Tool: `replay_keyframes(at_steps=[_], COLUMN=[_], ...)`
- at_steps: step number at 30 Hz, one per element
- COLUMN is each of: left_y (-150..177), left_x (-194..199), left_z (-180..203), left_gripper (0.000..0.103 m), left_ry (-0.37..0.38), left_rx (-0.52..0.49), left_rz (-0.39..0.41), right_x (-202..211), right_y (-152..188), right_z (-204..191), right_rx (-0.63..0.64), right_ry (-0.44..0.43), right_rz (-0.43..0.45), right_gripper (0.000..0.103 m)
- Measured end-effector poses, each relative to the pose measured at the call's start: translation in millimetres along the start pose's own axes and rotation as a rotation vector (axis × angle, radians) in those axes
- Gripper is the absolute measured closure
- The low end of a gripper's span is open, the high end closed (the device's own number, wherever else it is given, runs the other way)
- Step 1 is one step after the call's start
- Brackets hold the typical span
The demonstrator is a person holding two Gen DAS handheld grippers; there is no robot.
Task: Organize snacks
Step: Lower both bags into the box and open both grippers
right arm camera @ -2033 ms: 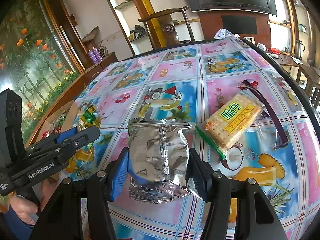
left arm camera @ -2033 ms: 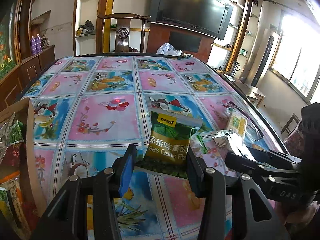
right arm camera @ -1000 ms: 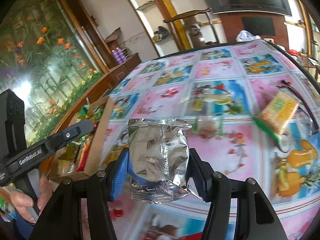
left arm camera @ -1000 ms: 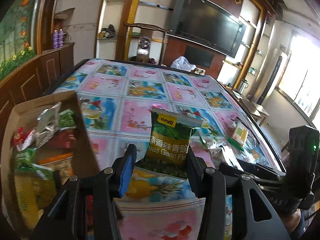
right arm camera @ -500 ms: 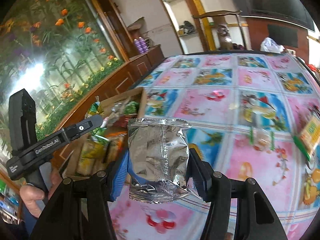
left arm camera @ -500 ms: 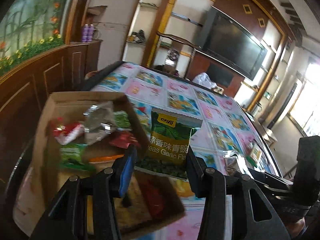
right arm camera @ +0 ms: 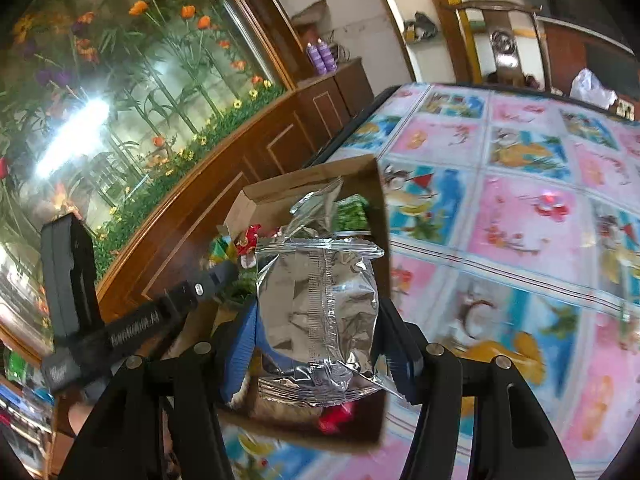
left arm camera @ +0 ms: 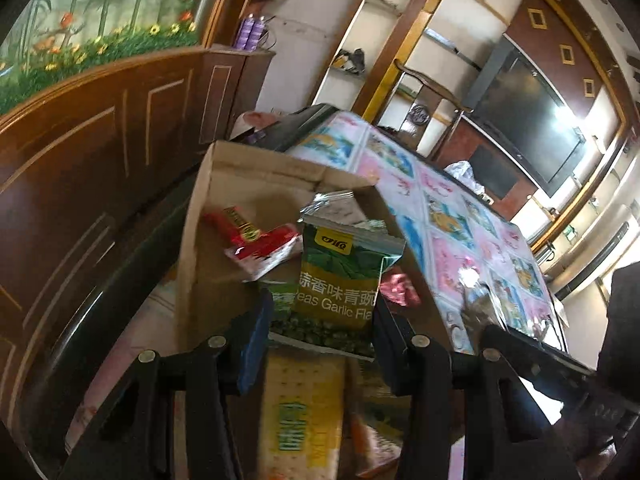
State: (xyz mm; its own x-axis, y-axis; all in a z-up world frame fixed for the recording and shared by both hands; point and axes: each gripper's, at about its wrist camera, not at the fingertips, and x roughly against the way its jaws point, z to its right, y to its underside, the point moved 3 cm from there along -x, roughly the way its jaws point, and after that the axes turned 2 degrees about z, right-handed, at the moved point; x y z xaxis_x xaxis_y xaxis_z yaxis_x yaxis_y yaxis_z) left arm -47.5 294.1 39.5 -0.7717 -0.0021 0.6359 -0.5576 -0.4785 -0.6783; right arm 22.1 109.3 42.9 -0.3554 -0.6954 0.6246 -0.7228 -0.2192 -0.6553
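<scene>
Over the cardboard box [left arm camera: 208, 216], both tilted-down tools grip packets: left [left arm camera: 322, 334] green [left arm camera: 340, 280], right [right arm camera: 318, 344] silver [right arm camera: 320, 300].

Cardboard box [right arm camera: 376, 216] sits at the table [right arm camera: 520, 208] edge, snack packets [left arm camera: 260, 240] inside

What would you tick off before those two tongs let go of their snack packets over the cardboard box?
1. Left tongs gripping the green pea packet: ok, pinched between both fingers.
2. Right tongs gripping the silver foil packet: ok.
3. Green packet over the cardboard box: ok, box contents show directly beneath it.
4. Silver packet over the box: ok, it hangs above the open top.
5. Room left in the box: cannot tell, snacks already crowd it.
6. The two tongs clear of each other: ok, apart in the right view.
</scene>
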Motion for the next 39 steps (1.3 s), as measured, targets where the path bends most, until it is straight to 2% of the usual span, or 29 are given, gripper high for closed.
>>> replay_keyframes(at_steps=[8, 16, 24, 29, 34, 39], left_y=[4.0, 5.2, 3.3, 0.8, -0.4, 1.9], left_x=[-9.2, -9.7, -1.8, 8.0, 17.5, 19.0], left_z=[-17.6, -18.0, -13.3, -2.7, 15.5, 38.1], left_gripper=[0.057, 0.056, 0.054, 0.048, 0.047, 0.047], left_ry=[-0.009, 0.004, 0.014, 0.018, 0.026, 0.036], left_rx=[0.039, 0.026, 0.017, 0.002, -0.039, -0.081], left_rz=[-0.033, -0.026, -0.006, 0.021, 0.045, 0.04], right_x=[-50.3, -58.2, -39.4, -19.2, 2.3, 27.6], right_y=[-15.2, -13.2, -15.8, -14.6, -8.9, -2.3], right_z=[1.0, -3.5, -4.7, -0.7, 17.1, 50.4], right_rx=[-0.052, -0.054, -0.07, -0.09, -0.118, -0.164], right_ry=[0.028, 0.002, -0.059, -0.088, -0.101, -0.078], right_rz=[-0.037, -0.041, -0.007, 0.021, 0.041, 0.071], right_gripper=[0.04, 0.039, 0.039, 0.039, 0.039, 0.039])
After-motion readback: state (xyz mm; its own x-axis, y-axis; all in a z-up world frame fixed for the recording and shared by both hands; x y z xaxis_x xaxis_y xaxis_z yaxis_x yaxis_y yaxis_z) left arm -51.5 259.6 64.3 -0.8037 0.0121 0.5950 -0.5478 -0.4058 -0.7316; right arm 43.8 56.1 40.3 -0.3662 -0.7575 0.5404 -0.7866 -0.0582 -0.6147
